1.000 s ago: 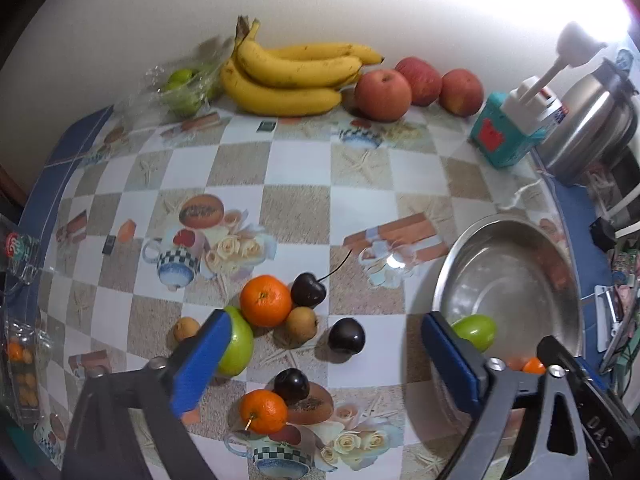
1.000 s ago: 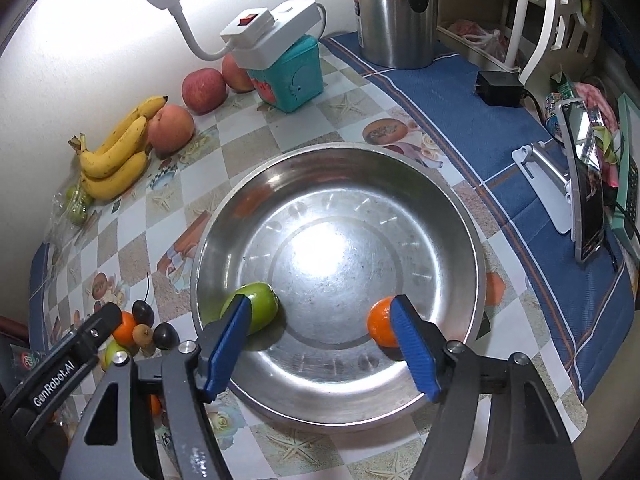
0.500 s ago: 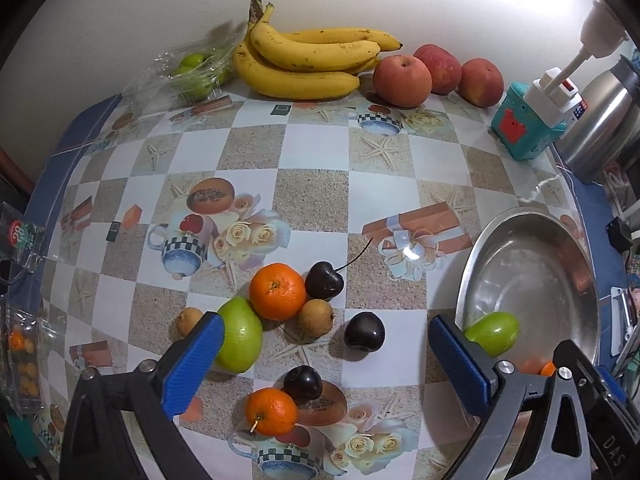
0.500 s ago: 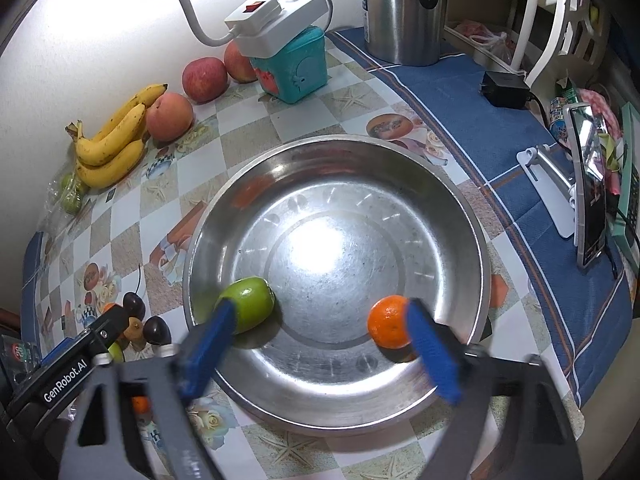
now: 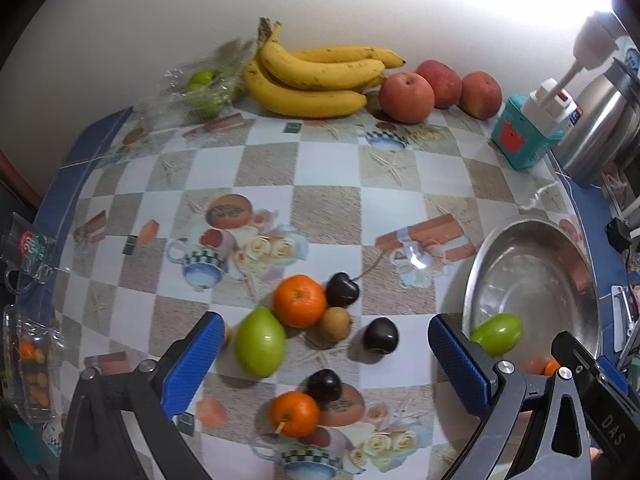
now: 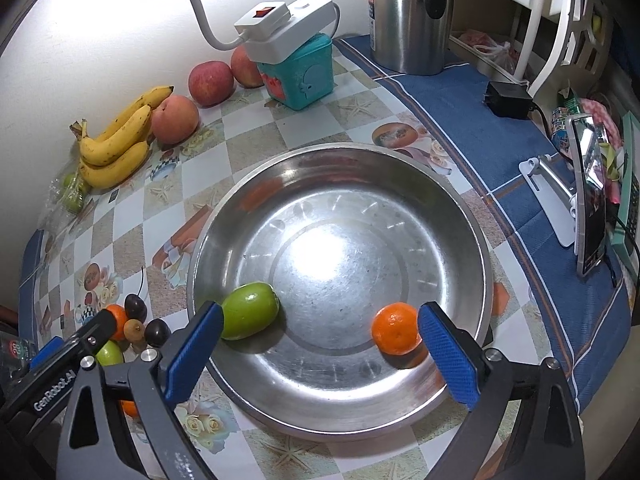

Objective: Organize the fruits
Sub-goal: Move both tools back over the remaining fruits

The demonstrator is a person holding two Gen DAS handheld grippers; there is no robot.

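While my right gripper (image 6: 320, 350) gapes over the steel bowl (image 6: 460, 216), my parted left gripper (image 5: 320, 364) frames the nearer loose fruit, the oval green fruit (image 5: 260, 342) lying just inside its left finger (image 5: 192, 364).

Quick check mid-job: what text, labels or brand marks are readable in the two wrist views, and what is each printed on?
"GenRobot.AI": on the left gripper's body, seen in the right wrist view.
"DAS": on the right gripper's body, seen in the left wrist view; the rest is cut off.
Red label strip on the steel kettle: too small to read.
Round red logo on the clear packet: blurred.
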